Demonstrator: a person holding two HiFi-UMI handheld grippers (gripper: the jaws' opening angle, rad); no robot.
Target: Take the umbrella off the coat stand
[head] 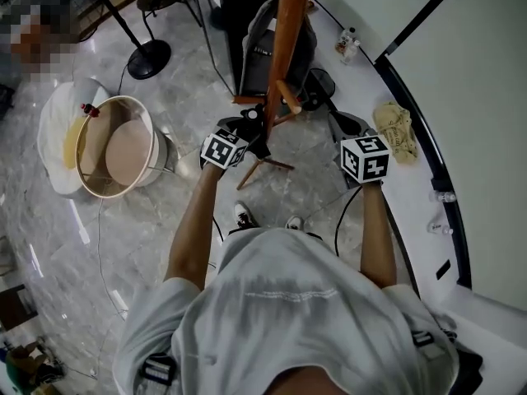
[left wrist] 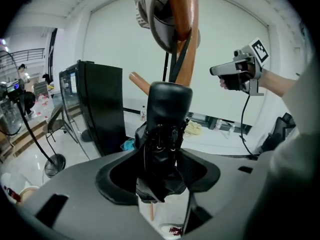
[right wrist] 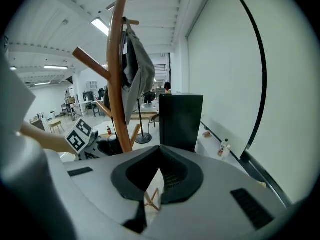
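Umbrella: black, compact, folded, upright, handle up, fabric bunched below; hangs by dark strap against coat stand pole. Coat stand: orange-brown wood, tall pole, upward-angled pegs, splayed feet.

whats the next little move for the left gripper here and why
Probably lift straight up: the left gripper looks closed on the umbrella, whose strap runs up to the coat stand, so raising it should free the strap.
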